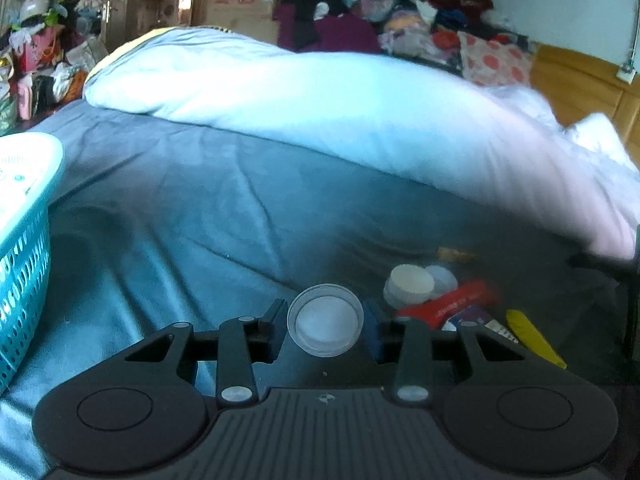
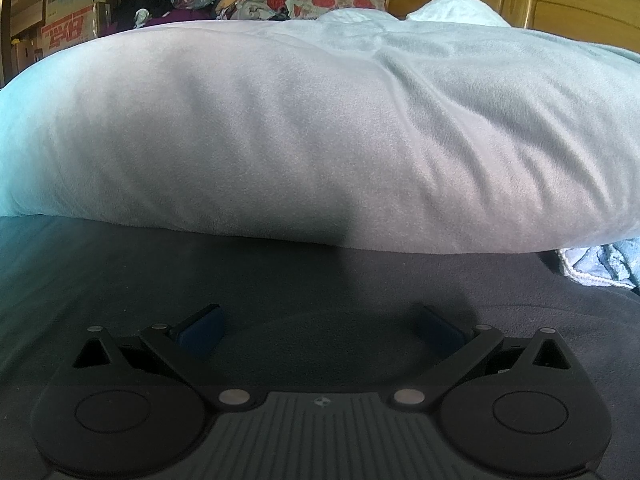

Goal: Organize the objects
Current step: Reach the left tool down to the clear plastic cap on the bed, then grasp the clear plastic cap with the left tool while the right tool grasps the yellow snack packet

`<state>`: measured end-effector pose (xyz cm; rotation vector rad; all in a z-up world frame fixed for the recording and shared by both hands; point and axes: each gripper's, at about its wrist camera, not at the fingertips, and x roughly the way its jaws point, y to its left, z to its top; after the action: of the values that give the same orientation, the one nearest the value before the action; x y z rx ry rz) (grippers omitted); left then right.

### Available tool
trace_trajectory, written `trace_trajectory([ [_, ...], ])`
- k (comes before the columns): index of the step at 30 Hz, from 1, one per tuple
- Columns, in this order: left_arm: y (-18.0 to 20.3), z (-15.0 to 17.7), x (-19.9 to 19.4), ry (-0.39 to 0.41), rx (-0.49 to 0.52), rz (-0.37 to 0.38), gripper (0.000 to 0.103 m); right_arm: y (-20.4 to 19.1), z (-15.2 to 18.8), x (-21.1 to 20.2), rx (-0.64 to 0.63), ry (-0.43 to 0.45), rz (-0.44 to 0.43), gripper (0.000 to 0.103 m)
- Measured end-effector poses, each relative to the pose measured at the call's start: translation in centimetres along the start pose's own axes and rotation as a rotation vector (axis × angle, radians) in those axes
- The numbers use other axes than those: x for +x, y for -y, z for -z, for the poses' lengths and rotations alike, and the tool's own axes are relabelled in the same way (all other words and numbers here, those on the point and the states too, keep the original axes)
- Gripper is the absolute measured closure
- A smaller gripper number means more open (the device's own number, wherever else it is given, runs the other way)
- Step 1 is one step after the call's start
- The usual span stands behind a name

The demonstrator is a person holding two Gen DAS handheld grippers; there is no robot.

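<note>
Item: my left claw (image 1: 325, 322) grips a clear round lid (image 1: 325, 320) by its rim, above the dark blue bed sheet (image 1: 192, 216).
Item: my right claw (image 2: 320, 330) is spread wide with nothing in it, low over the bed, facing the pale duvet (image 2: 320, 132).
Item: teal basket (image 1: 24, 248), far left, holding something white; contents unclear.
Outstanding: a heap just right of the lid — white jar (image 1: 410, 285), red packet (image 1: 448, 304), yellow item (image 1: 534, 336). I judge most sorting remains.
Writing: print on the red packet is blurred, unreadable; red characters on the cardboard box (image 2: 68, 32) are illegible.
</note>
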<state>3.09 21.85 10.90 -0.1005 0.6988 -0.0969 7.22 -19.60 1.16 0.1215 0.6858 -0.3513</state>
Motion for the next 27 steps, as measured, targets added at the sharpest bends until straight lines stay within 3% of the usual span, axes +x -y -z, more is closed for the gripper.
trace_trajectory([
  [9,0.8,0.2,0.6,-0.029,-0.034,0.027,0.062,-0.4,-0.9,1.0,0.004,-0.003,-0.003,0.0],
  [15,1.8,0.0,-0.3,-0.01,-0.016,-0.004,0.062,-0.7,-1.0,1.4,0.006,-0.008,0.001,0.0],
  [17,1.9,-0.2,-0.7,0.003,-0.01,0.0,0.062,-0.5,-1.7,0.6,0.058,-0.039,-0.069,0.001],
  [18,2.0,-0.2,-0.8,0.012,0.004,-0.006,0.062,-0.4,-1.8,-0.5,0.093,-0.029,-0.118,0.01],
  [19,2.1,-0.1,-1.0,0.018,0.022,-0.017,0.062,-0.5,-1.9,-2.1,0.123,-0.006,-0.163,0.011],
  [24,1.5,0.6,-1.5,0.012,0.054,-0.037,0.054,-3.7,-0.1,-10.6,0.141,0.088,-0.435,0.001],
  [27,1.3,1.5,-1.5,-0.004,0.072,-0.034,0.051,-6.8,2.6,-12.9,0.113,-0.036,-0.596,0.001],
])
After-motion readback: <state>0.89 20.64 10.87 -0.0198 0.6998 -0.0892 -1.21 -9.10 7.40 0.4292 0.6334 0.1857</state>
